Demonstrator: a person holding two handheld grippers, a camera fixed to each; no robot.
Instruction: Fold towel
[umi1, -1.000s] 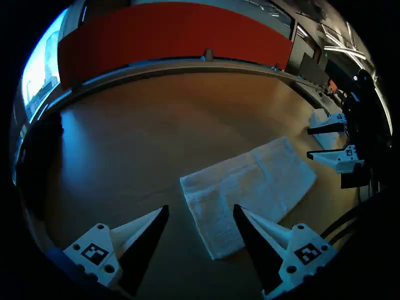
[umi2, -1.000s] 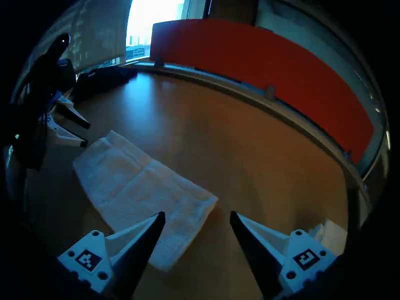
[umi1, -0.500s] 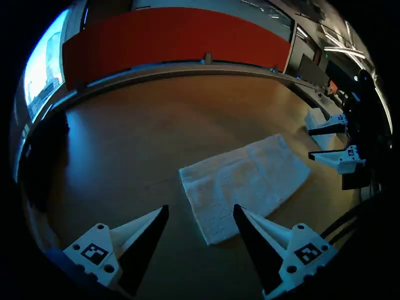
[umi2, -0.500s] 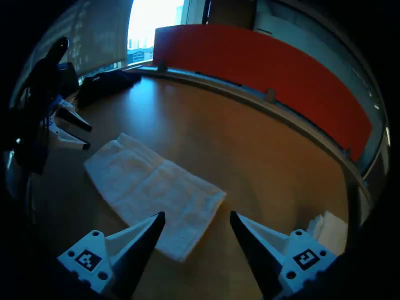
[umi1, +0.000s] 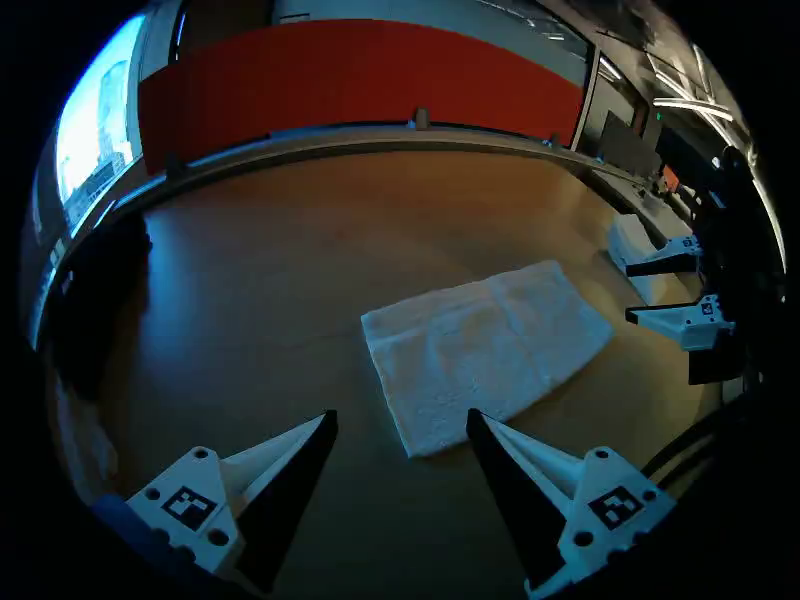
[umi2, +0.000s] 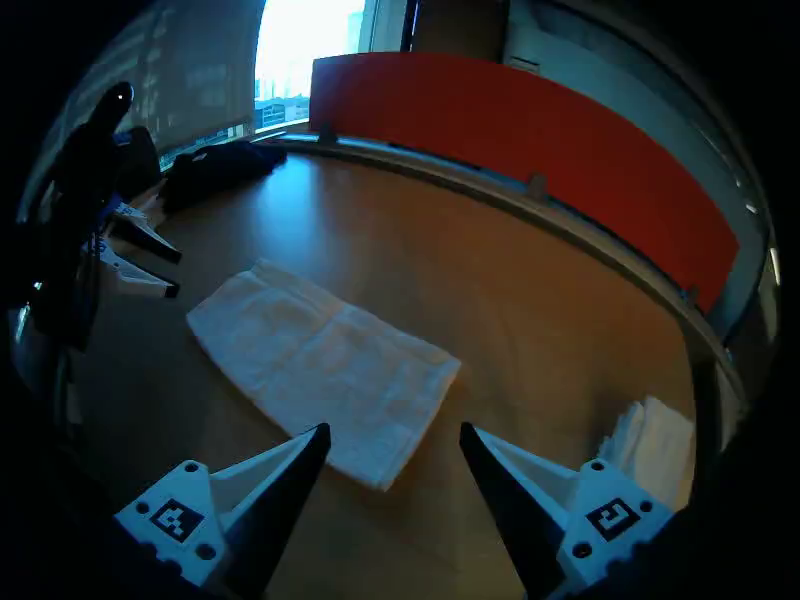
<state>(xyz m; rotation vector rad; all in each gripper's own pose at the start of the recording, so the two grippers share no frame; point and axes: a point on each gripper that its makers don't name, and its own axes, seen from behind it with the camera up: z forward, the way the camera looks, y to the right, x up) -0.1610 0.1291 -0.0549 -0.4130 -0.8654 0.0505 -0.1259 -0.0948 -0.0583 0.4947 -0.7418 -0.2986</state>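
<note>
Both the left hand-held gripper (umi1: 400, 415) and the right hand-held gripper (umi2: 394, 428) hang wide open, holding and touching nothing. Just past them the folded towel (umi1: 485, 345) lies flat in the middle of the table (umi1: 300, 250), well short of the red screen (umi1: 350, 80) along the far edge.

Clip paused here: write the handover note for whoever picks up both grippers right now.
Left gripper: open, empty, at one short end of the towel.
Right gripper: open, empty, at the opposite short end.
Towel: flat on the wooden table, a neat rectangle, apparently already folded; neither gripper touches it.
A pile of white cloth sits near the table's edge.
Left: probably one more fold, or moving it to the pile; cannot tell which.
</note>
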